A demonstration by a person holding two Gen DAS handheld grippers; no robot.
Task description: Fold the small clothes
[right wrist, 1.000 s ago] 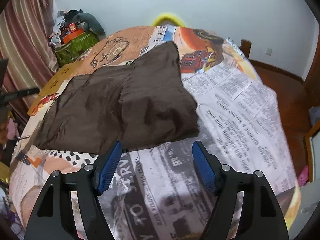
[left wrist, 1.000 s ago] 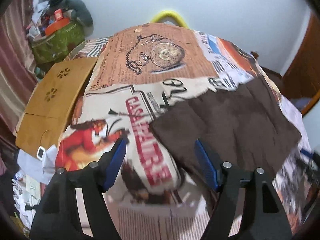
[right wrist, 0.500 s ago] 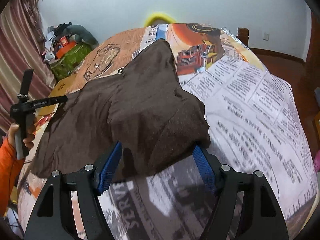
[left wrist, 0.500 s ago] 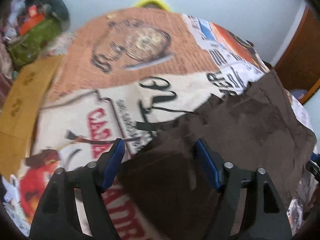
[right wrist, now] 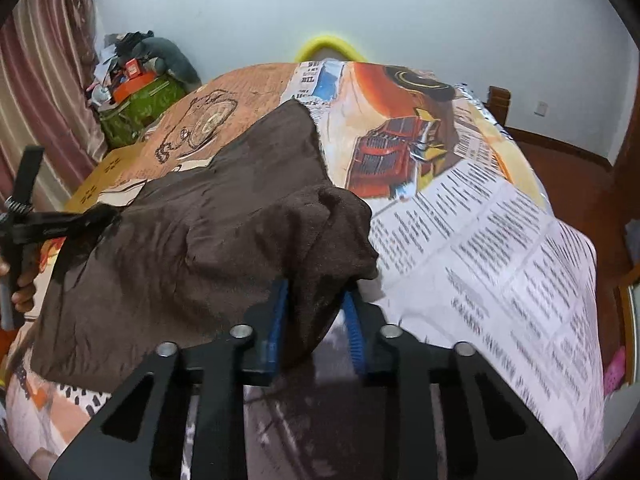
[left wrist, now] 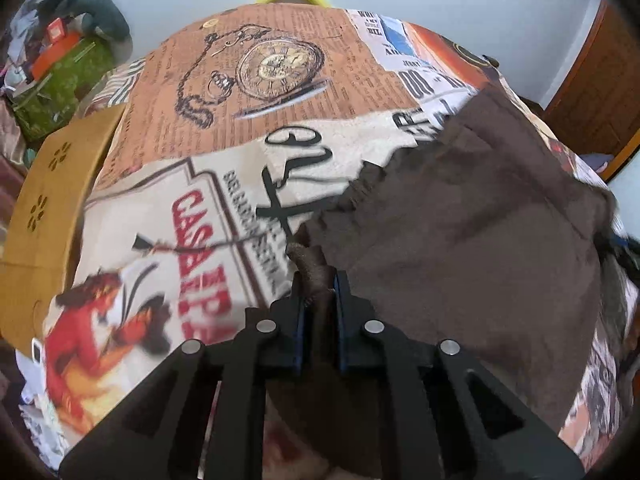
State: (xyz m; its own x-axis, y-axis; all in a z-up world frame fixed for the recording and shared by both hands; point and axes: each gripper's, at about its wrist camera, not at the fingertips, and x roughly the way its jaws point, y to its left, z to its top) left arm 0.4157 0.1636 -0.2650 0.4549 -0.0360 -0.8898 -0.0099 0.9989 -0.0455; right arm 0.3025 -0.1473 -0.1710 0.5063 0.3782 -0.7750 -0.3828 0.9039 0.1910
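Observation:
A dark brown garment (left wrist: 460,240) lies spread on a bed covered by a printed newspaper-pattern sheet (left wrist: 224,208). My left gripper (left wrist: 318,292) is shut on a corner of the garment, pinching a fold between its blue pads. In the right wrist view the same garment (right wrist: 208,240) is bunched up at its near right corner, and my right gripper (right wrist: 316,312) is shut on that bunch. The left gripper (right wrist: 92,220) shows at the garment's left edge in the right wrist view.
A wooden board (left wrist: 44,200) sits along the bed's left side. A green bag with clutter (right wrist: 136,100) stands by the curtain at back left. A yellow curved object (right wrist: 328,46) is behind the bed. The wood floor (right wrist: 568,176) lies to the right.
Both grippers moved forward onto the garment and closed on its corners. The right corner is now lifted and bunched.

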